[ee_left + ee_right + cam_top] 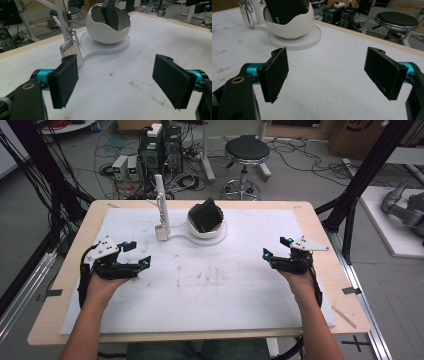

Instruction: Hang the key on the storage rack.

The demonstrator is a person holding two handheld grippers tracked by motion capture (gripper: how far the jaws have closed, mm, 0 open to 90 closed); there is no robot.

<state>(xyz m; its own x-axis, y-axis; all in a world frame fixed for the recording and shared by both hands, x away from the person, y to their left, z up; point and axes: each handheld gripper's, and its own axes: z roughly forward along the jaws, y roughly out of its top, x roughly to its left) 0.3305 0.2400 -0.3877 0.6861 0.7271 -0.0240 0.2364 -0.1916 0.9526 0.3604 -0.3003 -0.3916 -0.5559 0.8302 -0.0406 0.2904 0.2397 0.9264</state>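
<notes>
both tongs rest wide open and empty, the left gripper (131,255) and right gripper (276,248) well apart. ahead of and between them a black wallet (205,216) stands in the white bowl (216,231), a car key (72,51) hanging beside it. i judge this the approach step; next, one must reach forward.

Even, bright overhead light with soft, faint shadows. The high view is slightly soft; a glossy white bowl (108,27) shows mild glare. Near jaws blur slightly.
</notes>
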